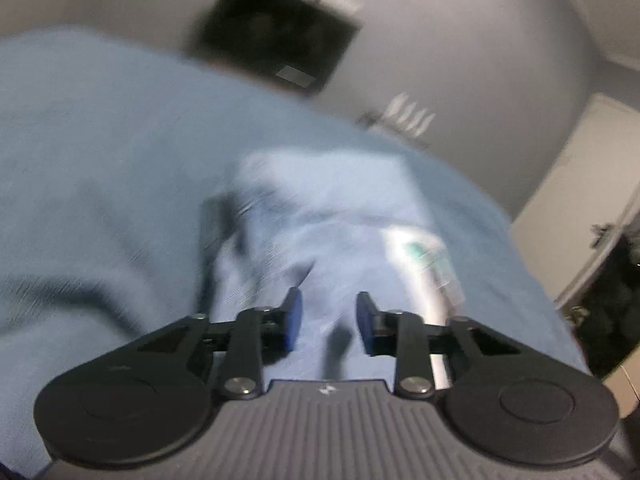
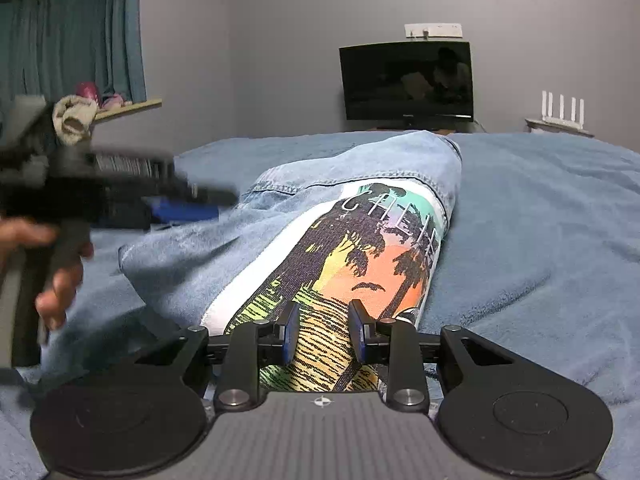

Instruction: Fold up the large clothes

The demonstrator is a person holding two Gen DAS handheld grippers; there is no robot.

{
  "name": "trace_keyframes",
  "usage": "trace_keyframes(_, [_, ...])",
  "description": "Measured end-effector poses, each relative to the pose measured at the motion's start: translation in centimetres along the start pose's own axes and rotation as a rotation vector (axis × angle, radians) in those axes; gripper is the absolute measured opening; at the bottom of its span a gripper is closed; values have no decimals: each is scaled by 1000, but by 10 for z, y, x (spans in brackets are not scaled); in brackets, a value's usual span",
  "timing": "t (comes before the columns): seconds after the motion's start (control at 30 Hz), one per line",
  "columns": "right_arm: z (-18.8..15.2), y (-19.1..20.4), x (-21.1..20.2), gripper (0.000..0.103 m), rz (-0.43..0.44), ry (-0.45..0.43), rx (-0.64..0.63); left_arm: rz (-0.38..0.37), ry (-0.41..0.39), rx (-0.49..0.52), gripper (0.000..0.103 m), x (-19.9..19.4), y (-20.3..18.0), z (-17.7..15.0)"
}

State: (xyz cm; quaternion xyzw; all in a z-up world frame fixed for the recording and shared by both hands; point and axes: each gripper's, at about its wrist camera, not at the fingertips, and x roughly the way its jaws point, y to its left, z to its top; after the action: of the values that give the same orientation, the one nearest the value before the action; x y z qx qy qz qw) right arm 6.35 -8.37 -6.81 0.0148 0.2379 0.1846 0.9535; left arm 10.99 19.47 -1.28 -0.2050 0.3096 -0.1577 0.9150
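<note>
A folded light-blue denim garment (image 2: 360, 184) with a palm-tree sunset print (image 2: 360, 260) lies lengthwise on a blue blanket (image 2: 540, 220). My right gripper (image 2: 322, 326) sits at the garment's near end, its jaws narrowly apart with the printed cloth pinched between the blue pads. In the blurred left wrist view, my left gripper (image 1: 328, 320) has its jaws close together on a crease of the denim garment (image 1: 320, 208), with the print (image 1: 420, 252) to its right. The right wrist view shows the left gripper (image 2: 188, 208), blurred, at the garment's left edge, held by a person's hand (image 2: 60, 280).
The blanket (image 1: 100, 140) covers the whole bed. Behind it stand a dark TV (image 2: 406, 80) and a white router (image 2: 562, 110) against the grey wall. A teal curtain (image 2: 72, 32) and a cluttered shelf (image 2: 128, 106) are at the left. A pale door (image 1: 580, 184) stands right.
</note>
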Motion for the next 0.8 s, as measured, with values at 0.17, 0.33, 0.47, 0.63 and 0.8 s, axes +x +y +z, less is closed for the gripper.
trace_keyframes(0.17, [22, -12, -5, 34, 27, -68, 101, 6, 108, -39, 22, 0, 18, 0])
trace_keyframes(0.33, [77, -13, 30, 35, -60, -99, -56, 50, 125, 50, 22, 2, 4, 1])
trace_keyframes(0.47, [111, -23, 82, 35, -110, -87, -165, 48, 144, 85, 22, 3, 2, 6])
trace_keyframes(0.63, [127, -51, 149, 35, -143, -27, -207, 9, 165, 86, 22, 6, 11, 10])
trace_keyframes(0.8, [119, -72, 204, 35, -219, 65, -256, -39, 177, 72, 23, 9, 19, 14])
